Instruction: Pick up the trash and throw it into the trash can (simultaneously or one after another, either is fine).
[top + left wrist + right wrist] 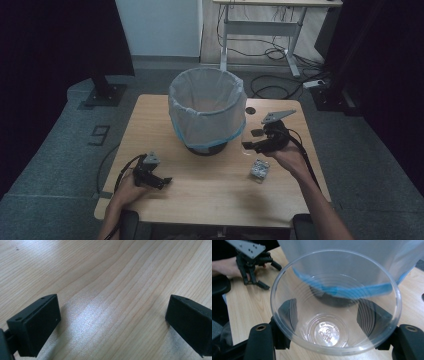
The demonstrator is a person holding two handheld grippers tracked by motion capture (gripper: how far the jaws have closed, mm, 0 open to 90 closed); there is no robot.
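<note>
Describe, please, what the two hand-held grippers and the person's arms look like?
Both grippers are black. The left gripper and the right gripper each carry a grey three-cornered plate on top; seen on the left one, it is dotted with small holes. Their jaws are flat, blocky black pads. A black cable trails from each. Both forearms are bare, with no sleeves in view.

Just ahead of my right gripper (250,145) the lined bin (207,107) blocks the way; bare table (210,185) lies open toward my left gripper (162,181).
</note>
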